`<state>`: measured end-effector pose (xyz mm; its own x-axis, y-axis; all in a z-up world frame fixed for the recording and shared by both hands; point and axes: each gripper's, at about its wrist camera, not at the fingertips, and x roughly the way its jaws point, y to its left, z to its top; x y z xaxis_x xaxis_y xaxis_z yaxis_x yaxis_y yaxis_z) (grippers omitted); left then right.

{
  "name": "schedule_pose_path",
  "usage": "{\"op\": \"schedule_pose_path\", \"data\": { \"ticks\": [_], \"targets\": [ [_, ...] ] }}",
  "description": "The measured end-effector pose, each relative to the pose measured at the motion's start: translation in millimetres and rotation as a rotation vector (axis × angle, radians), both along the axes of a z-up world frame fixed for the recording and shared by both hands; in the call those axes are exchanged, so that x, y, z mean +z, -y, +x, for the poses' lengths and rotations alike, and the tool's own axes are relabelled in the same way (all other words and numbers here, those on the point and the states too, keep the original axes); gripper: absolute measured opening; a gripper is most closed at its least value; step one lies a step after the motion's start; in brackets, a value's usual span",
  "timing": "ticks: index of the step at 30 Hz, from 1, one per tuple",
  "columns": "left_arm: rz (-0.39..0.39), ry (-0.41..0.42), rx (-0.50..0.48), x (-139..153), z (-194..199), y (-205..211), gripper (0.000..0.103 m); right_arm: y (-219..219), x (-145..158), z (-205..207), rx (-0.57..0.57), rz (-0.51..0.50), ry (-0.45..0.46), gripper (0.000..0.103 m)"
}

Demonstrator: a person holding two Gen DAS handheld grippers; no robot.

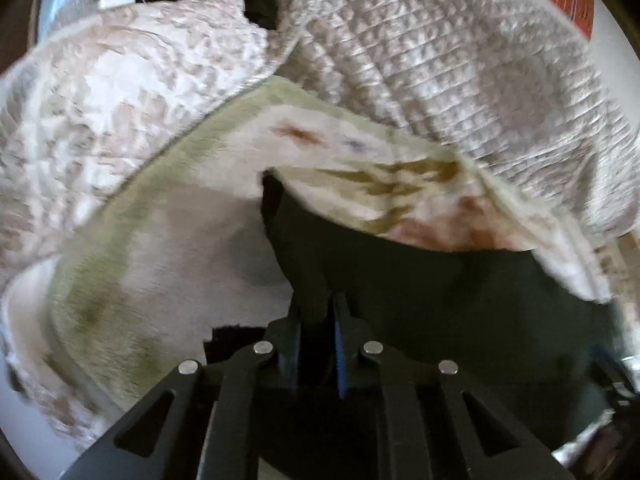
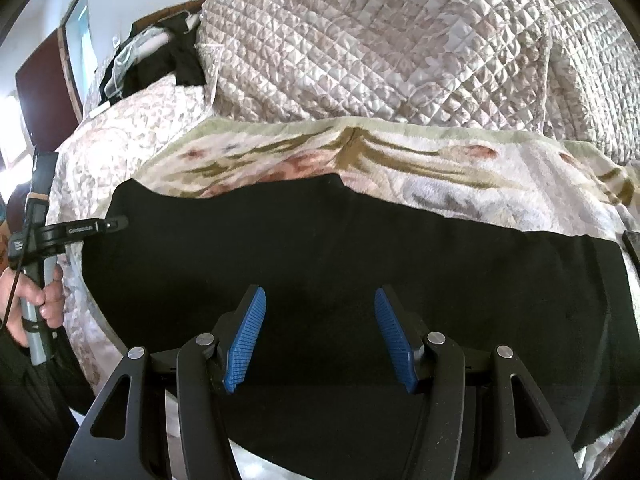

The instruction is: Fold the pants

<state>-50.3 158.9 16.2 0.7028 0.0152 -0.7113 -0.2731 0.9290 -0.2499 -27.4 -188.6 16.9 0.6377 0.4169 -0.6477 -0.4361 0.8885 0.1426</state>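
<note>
The left-wrist view is smeared by motion blur, so the fabric edges there read poorly. At 6 o'clock in it, the left gripper [image 1: 316,312] has its blue pads drawn nearly together, pinching a raised fold of the black pants [image 1: 420,300]; the fingertips themselves are lost in the dark cloth. The pants spread from the centre toward 4 o'clock, their far edge tucked under a lifted flap of the floral blanket [image 1: 360,184].

In the right-wrist view the pants [image 2: 340,248] lie flat across the middle, on the blanket [image 2: 440,168], cut off at 3 o'clock and hidden at 6 o'clock behind the right gripper [image 2: 320,336]. Its jaws stand well apart above the cloth, holding nothing. At 9 o'clock a hand [image 2: 36,300] grips the left tool's handle, whose tip reaches the pants' corner.

A heaped quilt [image 2: 380,40] fills 12 o'clock, with dark clothing [image 2: 160,60] at 10 o'clock behind it.
</note>
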Motion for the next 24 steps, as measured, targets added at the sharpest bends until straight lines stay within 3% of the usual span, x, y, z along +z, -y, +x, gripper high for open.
{"op": "schedule_pose_path", "data": {
  "ticks": [6, 12, 20, 24],
  "targets": [
    [-0.140, 0.075, -0.118, 30.8, -1.5, 35.4, 0.013, 12.4, 4.9, 1.2, -0.042, 0.033, -0.007, 0.057],
    [-0.215, 0.066, -0.266, 49.0, 18.9, 99.5, 0.010, 38.5, 8.6, 5.1, -0.122, 0.084, -0.022, 0.057],
    [-0.266, -0.044, -0.455, 21.5, 38.9, 195.8, 0.009, 68.8, 5.5, 9.6, -0.211, 0.135, -0.066, 0.057],
    [-0.282, -0.088, -0.477, 11.0, 39.4, 208.7, 0.015, 70.8, 3.7, 10.8, -0.218, 0.142, -0.075, 0.057]
  ]
}}
